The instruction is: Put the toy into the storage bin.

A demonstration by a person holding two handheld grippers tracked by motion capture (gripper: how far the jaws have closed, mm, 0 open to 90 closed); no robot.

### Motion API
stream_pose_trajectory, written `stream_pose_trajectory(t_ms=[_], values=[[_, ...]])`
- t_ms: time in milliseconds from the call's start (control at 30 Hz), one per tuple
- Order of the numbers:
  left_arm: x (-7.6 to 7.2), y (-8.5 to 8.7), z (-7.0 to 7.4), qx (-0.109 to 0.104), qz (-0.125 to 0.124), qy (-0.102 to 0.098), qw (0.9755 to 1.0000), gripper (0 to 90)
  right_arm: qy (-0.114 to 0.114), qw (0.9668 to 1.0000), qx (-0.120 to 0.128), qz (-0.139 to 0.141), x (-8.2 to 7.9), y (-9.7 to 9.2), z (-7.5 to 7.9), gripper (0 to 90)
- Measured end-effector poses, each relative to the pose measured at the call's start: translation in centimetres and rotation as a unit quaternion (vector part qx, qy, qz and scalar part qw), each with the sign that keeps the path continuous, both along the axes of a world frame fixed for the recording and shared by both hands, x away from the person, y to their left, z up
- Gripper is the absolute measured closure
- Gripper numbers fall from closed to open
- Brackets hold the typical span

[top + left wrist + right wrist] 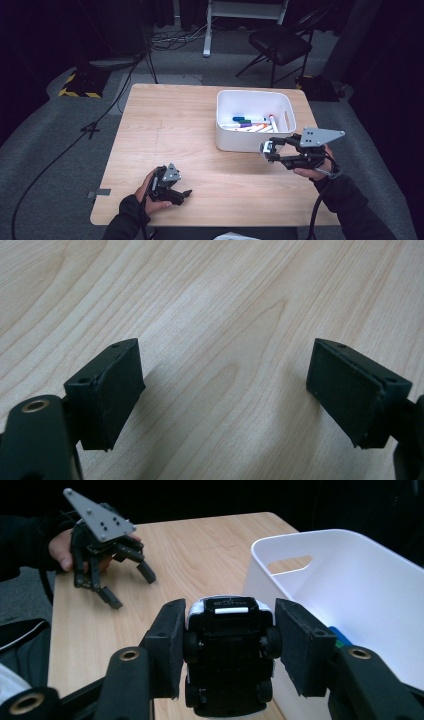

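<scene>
Dark studio, grey carpet, black chair (pixel 280 42) and cables at the back; a light wooden table (pixel 165 125) in the middle. A white bin (pixel 252 100) sits on the table's far right part, with a heap of markers (pixel 250 125) lying in its bottom.

The right gripper (pixel 267 150) hangs in the air just in front of the bin's near wall, holding a small toy car (pixel 227 655). In the right gripper view the car shows its black underside, wheels facing the camera, and the two pads press on its sides at the wheels. A side grip keeps it from rolling out, and the jaws stand about mid-width because the car body fills them. The gripper lies roughly level, jaws pointing left across the table, grey plate on top, with the right hand (pixel 312 167) wrapped around the handle from below and the dark sleeve coming in from the bottom right. My read: the car is headed for the bin, held level with the rim to clear the wall.

The left gripper (pixel 180 192) is parked low at the near left of the table, well apart from bin and car. Its own view shows both pads (pixel 117 390) apart over bare wood, nothing between them, a fairly narrow gap. The left hand (pixel 150 192) rests at the table, jaws tipped forward and down, apparently idle, out of the way.
</scene>
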State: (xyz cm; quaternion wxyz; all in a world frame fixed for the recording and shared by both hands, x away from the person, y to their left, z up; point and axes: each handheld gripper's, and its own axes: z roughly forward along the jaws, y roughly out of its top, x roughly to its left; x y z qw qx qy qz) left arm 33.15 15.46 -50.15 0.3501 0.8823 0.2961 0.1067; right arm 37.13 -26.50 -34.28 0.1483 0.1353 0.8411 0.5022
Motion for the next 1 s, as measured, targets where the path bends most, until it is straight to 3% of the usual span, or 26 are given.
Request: stream_pose_trajectory(t_ms=[500,733,1000], values=[[0.0,0.0,0.0,0.0,0.0,0.0,1.0,15.4,-0.017,0.9992,0.006,-0.034,2.6,0.0,3.7,48.5],[0.0,0.0,0.0,0.0,0.0,0.001,1.0,15.4,-0.023,0.9981,-0.005,-0.056,4.4,0.5,4.4,48.6],[0.0,0.0,0.0,0.0,0.0,0.0,1.0,15.4,-0.011,0.997,-0.01,-0.076,7.2,1.1,4.4,48.5]])
